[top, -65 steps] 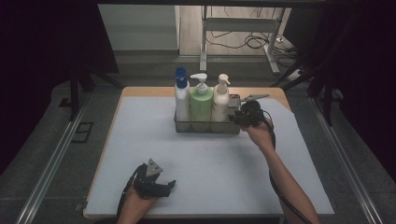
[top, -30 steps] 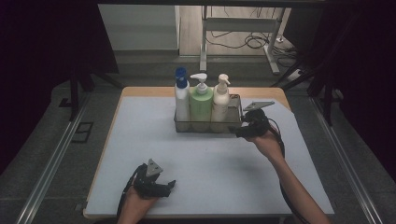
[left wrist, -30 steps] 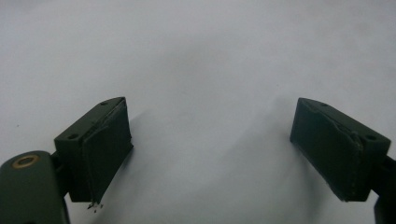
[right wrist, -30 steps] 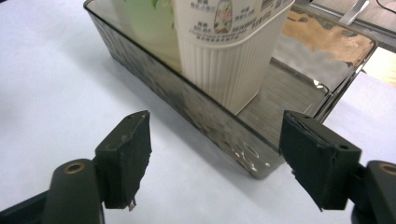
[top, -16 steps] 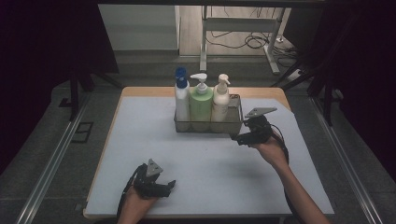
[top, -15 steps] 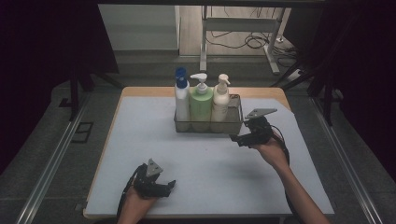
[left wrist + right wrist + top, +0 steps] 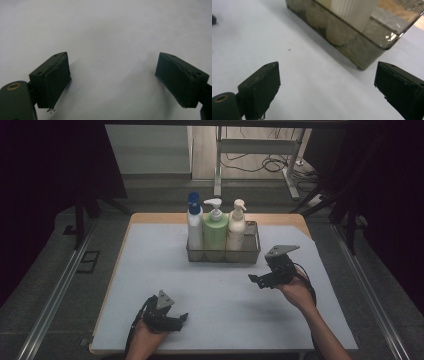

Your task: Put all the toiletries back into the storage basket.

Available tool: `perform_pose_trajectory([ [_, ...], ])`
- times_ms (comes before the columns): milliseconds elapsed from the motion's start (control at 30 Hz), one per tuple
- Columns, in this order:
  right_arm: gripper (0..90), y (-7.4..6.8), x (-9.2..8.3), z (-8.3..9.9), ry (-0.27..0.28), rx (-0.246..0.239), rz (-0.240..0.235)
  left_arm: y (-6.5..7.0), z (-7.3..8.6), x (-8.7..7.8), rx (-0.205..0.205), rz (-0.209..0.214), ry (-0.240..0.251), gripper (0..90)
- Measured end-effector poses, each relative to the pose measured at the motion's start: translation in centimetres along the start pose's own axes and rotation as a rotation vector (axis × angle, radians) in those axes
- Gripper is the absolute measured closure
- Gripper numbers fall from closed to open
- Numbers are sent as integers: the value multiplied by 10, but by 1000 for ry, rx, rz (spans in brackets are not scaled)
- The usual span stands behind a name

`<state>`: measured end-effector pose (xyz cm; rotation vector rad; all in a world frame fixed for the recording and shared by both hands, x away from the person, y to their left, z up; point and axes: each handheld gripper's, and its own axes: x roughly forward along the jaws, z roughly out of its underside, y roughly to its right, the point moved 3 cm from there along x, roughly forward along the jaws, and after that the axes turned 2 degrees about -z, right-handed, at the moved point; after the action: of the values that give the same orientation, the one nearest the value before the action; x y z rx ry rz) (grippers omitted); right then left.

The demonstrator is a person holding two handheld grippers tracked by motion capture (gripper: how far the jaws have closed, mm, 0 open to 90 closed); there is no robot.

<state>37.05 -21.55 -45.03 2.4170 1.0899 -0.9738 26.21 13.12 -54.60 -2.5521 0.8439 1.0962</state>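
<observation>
right gripper (image 7: pixel 256 281): jaws just been opening, wide apart, nothing between them, near the front right corner of the smoked transparent basket (image 7: pixel 250 254) | basket: holds three pump bottles | left gripper (image 7: pixel 180 319): jaws spread, empty, well in front of basket

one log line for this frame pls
right gripper: open, empty, jaws just opening, beside basket | left gripper: open, empty, low over mat | basket: three bottles upright
</observation>
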Motion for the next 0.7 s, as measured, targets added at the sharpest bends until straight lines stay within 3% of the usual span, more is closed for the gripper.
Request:
perform_pose_trajectory([
  [700, 0, -11, -13, 36, -21, -11, -7, 0, 0, 0, 0, 0, 0, 122],
])
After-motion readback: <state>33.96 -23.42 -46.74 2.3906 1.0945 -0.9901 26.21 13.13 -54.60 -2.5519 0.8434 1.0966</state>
